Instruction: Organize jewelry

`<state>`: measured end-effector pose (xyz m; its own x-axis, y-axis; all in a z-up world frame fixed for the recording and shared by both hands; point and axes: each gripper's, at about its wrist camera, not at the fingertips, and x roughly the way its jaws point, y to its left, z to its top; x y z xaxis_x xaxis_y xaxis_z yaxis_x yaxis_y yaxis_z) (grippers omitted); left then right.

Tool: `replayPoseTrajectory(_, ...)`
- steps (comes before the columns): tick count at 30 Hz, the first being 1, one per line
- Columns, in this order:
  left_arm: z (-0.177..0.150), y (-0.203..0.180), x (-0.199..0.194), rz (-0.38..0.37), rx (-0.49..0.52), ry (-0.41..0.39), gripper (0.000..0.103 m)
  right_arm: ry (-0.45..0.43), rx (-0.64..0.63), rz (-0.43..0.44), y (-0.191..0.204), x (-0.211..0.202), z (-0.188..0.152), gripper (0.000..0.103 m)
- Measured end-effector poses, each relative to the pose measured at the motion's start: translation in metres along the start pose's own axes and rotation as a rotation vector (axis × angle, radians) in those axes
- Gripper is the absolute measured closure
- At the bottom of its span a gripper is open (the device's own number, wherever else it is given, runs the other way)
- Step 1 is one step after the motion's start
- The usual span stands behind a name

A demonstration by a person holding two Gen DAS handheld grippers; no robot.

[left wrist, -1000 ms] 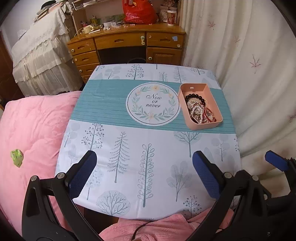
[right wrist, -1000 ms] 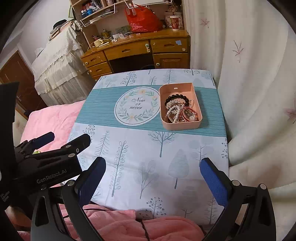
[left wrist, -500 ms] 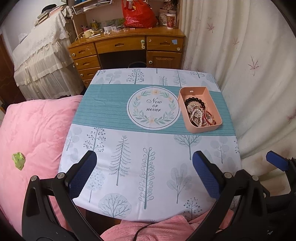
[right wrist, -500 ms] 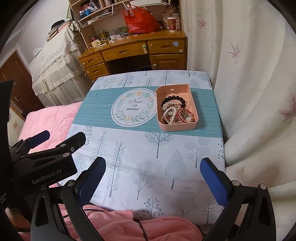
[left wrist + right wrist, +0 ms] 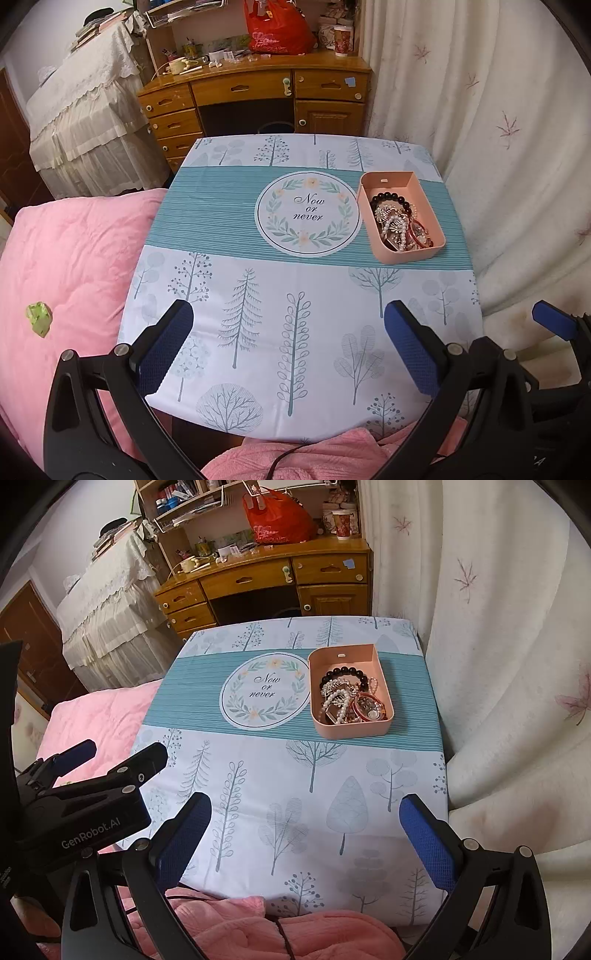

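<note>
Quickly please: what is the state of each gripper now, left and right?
Left gripper: open, holding nothing, above the table's near edge.
Right gripper: open, holding nothing.

I am reading "Now or never" inside the leafy wreath medallion (image 5: 307, 213) on the tablecloth, just left of the pink tray (image 5: 413, 254). My left gripper (image 5: 110, 760) is showing "GenRobot.AI" in white.

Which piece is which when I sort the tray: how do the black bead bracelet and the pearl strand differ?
The black bead bracelet has large dark beads; the pearl strand has small white ones. The bracelet forms a ring at the far end; the strand lies tangled mid-pile. Both sit in the pink tray.
</note>
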<state>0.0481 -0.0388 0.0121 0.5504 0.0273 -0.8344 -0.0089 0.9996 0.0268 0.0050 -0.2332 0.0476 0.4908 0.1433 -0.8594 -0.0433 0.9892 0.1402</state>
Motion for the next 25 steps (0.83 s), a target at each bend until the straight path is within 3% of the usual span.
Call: replayPoseTrajectory(25, -0.004, 0.001, 0.002, 0.007, 0.000, 0.010, 0.000, 0.033, 0.023, -0.003, -0.007, 0.011, -0.004, 0.000)
